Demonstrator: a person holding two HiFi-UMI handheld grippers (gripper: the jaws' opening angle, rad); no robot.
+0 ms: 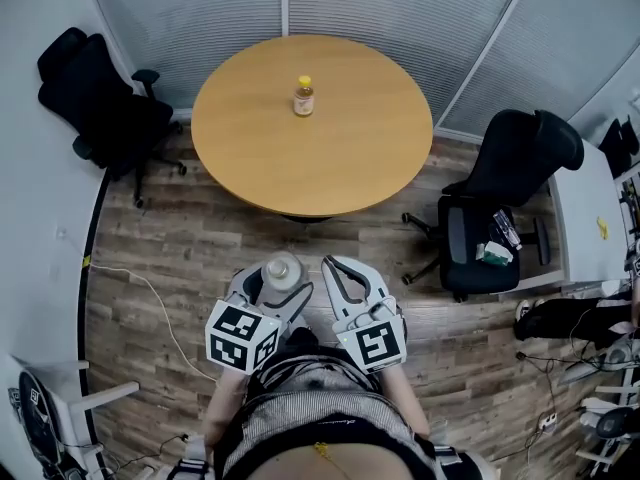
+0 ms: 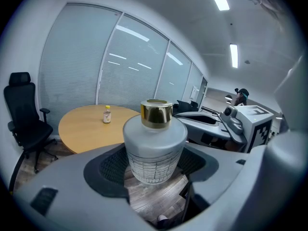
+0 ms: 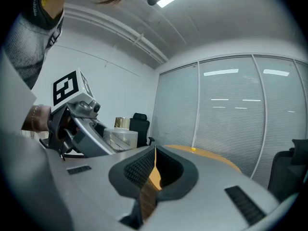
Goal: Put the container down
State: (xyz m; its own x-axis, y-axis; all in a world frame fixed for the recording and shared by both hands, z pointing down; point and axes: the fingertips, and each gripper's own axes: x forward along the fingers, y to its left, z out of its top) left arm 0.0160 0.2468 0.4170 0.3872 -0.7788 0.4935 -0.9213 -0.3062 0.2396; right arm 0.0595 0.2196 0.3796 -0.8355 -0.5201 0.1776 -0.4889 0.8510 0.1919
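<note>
Gripping the container [image 2: 155,148] mid-body, my left gripper [image 1: 278,286] clamps firm; my right gripper [image 3: 154,165] sits closed, empty. Seems heavy, slick, breakable glass.

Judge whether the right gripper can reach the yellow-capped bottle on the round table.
Probably not yet: the right gripper, jaws shut, is over the floor short of the round table, and the yellow-capped bottle stands beyond its middle.

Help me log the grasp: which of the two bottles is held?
The gold-capped frosted bottle, clamped in the left gripper. The small yellow-capped bottle stands free on the round table.
</note>
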